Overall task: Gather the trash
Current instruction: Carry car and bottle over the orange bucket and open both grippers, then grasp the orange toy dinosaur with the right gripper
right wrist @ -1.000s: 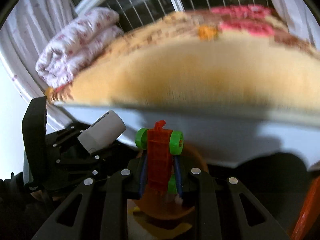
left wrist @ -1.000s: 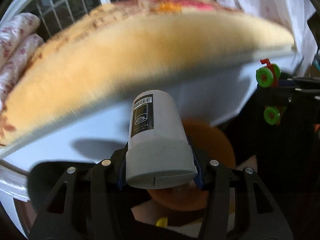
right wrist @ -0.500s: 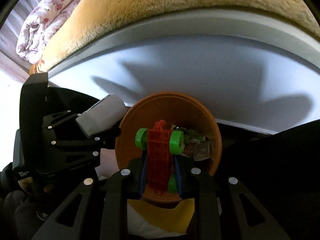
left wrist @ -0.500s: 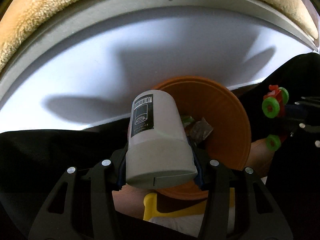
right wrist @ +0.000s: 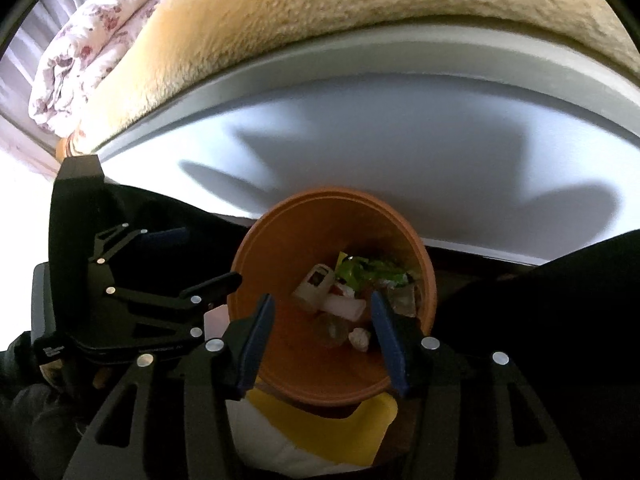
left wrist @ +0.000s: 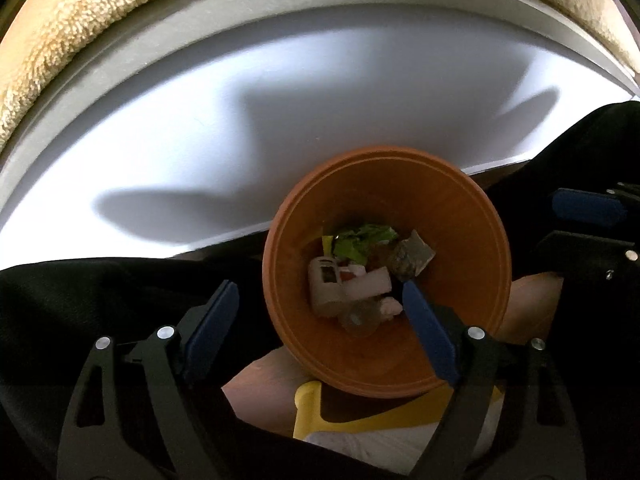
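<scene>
Both loads are gone from our jaws since a sec ago: the grey-white container that sat in the left gripper now lies in the orange bin, and the red/green toy we had in the right gripper is no longer between its pads.

Hard to read: bin contents are a jumble. We can pick out a green crumpled wrapper, a grey foil scrap, white bits and what may be a clear lump, but can't name most of it. Toy can't be told apart w/ certainty; a red speck shows beside the container. Bin's base is hidden, near rim is cut by our fingers. Yellow-and-white thing under the bin is half covered, unclear what it is. Black cloth hides the floor on both sides.

Jaws: left gripper wide apart & opening, nothing between the pads, straddling the bin's rim in view. Right gripper approx half apart, also opening, holding nothing, bin trash seen thru the gap.
</scene>
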A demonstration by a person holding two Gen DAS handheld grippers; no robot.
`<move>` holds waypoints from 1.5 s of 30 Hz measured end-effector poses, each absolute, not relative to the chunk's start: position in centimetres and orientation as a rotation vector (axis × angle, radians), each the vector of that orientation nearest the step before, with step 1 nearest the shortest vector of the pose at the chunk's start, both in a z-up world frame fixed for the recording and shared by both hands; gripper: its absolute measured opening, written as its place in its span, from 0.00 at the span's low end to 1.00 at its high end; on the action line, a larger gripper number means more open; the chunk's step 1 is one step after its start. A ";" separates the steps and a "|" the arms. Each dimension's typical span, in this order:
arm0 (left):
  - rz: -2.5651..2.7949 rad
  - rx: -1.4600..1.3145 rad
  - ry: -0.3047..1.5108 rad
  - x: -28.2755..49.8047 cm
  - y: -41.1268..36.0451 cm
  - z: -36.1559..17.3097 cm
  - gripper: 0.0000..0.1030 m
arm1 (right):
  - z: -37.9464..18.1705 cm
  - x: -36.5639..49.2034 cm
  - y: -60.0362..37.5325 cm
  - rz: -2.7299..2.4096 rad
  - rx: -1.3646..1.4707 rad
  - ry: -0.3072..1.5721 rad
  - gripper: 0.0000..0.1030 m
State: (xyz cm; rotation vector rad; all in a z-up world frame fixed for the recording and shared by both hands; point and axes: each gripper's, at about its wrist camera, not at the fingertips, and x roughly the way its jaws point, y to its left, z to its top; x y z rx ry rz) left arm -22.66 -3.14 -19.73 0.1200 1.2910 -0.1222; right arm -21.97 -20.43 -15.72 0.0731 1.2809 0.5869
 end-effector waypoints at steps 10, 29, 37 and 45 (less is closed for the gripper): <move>-0.221 0.067 1.086 -23.9 -2.6 -12.6 0.80 | -9.9 -22.6 -22.1 0.631 0.010 1.137 0.50; -0.227 0.002 0.800 -19.3 -3.7 -2.3 0.80 | 0.0 -0.2 -22.0 0.456 0.056 0.877 0.62; -0.216 -0.014 0.821 -18.5 -2.9 -2.6 0.80 | -4.4 6.3 -17.6 0.390 -0.077 1.010 0.69; -0.211 -0.096 0.843 -15.8 -1.8 -2.4 0.80 | -5.8 7.2 -18.2 0.376 -0.012 1.044 0.52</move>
